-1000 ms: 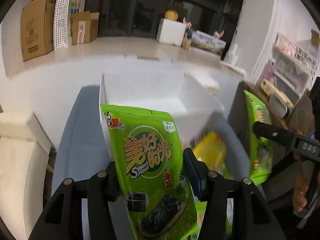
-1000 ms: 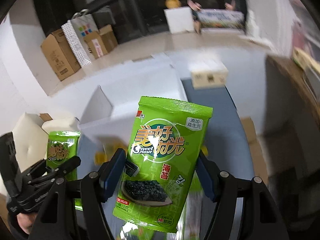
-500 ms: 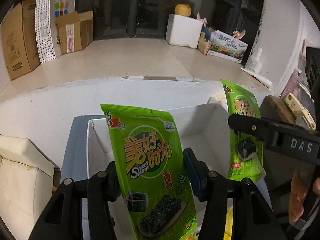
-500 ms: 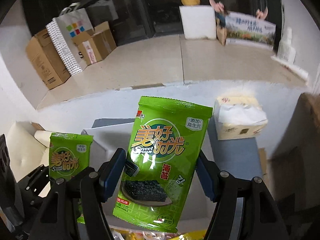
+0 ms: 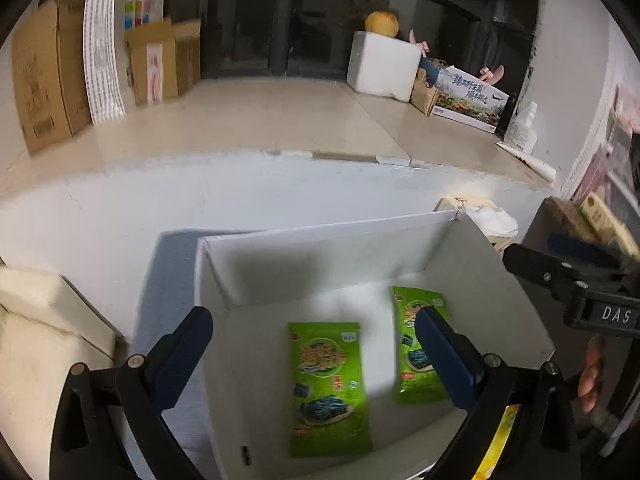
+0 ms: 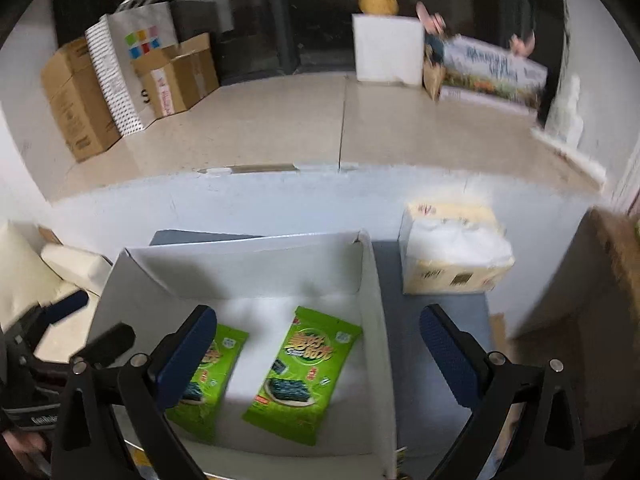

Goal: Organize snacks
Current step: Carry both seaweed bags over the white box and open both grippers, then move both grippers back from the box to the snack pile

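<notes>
Two green seaweed snack packets lie flat on the floor of an open white box [image 5: 320, 248]. In the left wrist view one packet [image 5: 328, 384] lies between my fingers and the other [image 5: 412, 344] is partly behind my right finger. In the right wrist view they show as a left packet [image 6: 208, 380] and a right packet [image 6: 304, 376] in the box [image 6: 372, 280]. My left gripper [image 5: 316, 360] is open and empty above the box. My right gripper [image 6: 320, 360] is open and empty above the box's right side; it also shows in the left wrist view [image 5: 568, 276].
A tissue pack [image 6: 452, 256] sits right of the box on the grey table. A yellow snack packet [image 5: 496, 436] peeks out at the box's near right. Cream cushions [image 5: 44, 320] are left. Cardboard boxes [image 6: 80, 96] and a white foam box [image 6: 388, 48] stand on the far floor.
Both grippers opened and let go of their green seaweed packets, which now lie in the white box. Both grippers also moved closer over the box.
</notes>
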Available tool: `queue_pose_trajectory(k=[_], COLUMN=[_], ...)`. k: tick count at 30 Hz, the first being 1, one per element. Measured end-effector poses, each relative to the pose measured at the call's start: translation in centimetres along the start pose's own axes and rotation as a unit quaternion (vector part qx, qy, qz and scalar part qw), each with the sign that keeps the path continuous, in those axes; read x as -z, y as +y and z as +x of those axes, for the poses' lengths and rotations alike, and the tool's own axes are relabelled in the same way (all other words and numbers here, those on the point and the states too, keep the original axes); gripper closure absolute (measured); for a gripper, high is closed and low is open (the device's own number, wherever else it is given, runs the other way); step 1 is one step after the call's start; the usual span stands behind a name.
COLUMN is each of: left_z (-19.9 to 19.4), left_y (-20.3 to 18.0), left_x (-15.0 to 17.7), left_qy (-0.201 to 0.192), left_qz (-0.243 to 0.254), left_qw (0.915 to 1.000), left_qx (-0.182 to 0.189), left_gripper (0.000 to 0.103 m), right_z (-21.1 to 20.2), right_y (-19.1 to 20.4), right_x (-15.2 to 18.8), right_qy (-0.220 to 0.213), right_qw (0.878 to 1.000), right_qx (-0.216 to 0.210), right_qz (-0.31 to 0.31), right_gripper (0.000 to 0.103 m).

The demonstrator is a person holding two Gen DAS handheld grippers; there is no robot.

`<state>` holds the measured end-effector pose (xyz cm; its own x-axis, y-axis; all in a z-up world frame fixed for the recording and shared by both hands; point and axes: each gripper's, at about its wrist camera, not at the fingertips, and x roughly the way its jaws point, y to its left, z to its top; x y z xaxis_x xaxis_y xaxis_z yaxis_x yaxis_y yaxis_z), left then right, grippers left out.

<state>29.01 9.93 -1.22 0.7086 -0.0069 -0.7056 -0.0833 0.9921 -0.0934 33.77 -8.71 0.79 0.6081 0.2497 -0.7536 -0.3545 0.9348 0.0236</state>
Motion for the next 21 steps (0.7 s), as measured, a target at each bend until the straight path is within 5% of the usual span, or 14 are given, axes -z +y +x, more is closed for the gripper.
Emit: queue_pose_trajectory(k=[5, 11, 16, 21], left_z=[-3.8, -10.1, -14.2, -15.3], left_y=[-0.3, -1.3, -1.7, -2.3], left_x=[1.7, 5.7, 11.2, 17.4], left_qy=[-0.024, -0.047, -0.055, -0.031], left_qz=[0.005, 0.016, -0.016, -0.051], left_qw=[0.9995, 0.9986, 0.9978, 0.998], left_qx=[0.021, 0.017, 0.032, 0.022], left_gripper=[0.0, 0.0, 0.0, 0.0], right_z=[-3.4, -8.5, -12.8, -15.7], right_y=[0.0, -0.3, -1.1, -1.9], right_x=[0.7, 3.5, 9.4, 16.8], right_qy=[-0.003, -0.026, -0.047, -0.043], right_qw=[0.999, 0.999, 0.997, 0.998], right_qx=[-0.048, -0.037, -0.061, -0.043], right_qz=[0.009, 0.001, 0.007, 0.024], right_gripper=[0.0, 0.0, 0.0, 0.0])
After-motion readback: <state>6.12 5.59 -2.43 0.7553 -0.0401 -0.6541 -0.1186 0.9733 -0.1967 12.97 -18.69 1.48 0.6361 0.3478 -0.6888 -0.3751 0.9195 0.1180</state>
